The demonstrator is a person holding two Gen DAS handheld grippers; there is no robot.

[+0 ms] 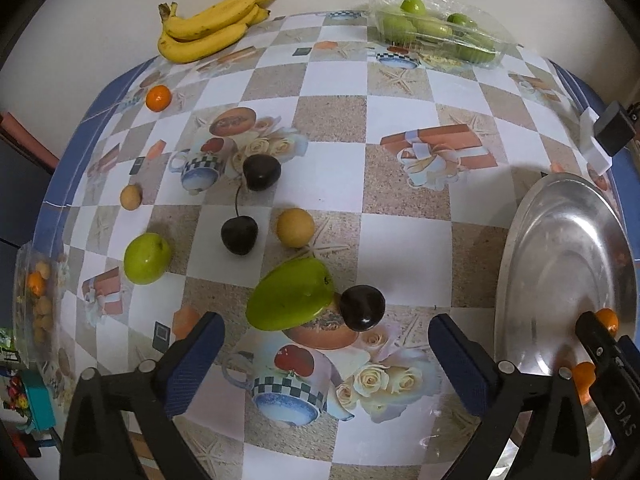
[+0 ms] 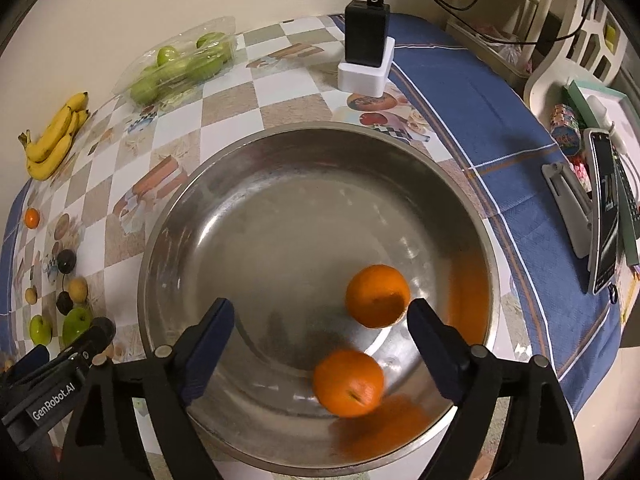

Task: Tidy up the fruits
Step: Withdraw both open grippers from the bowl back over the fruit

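My left gripper [image 1: 326,334] is open and empty, low over the table just in front of a green mango [image 1: 290,294] and a dark plum [image 1: 362,307]. Two more dark plums [image 1: 239,235] [image 1: 262,171], a green apple [image 1: 146,258], two tan round fruits [image 1: 295,227] [image 1: 131,197] and a small orange [image 1: 158,97] lie loose beyond. My right gripper [image 2: 320,322] is open and empty above the steel bowl [image 2: 256,168], which holds two oranges [image 2: 377,295] [image 2: 347,383].
Bananas [image 1: 208,26] and a clear box of green fruit [image 1: 436,28] lie at the table's far edge. A black charger on a white block [image 2: 366,50] stands behind the bowl. A phone on a stand [image 2: 602,208] is at right. A clear fruit box [image 1: 36,300] is at left.
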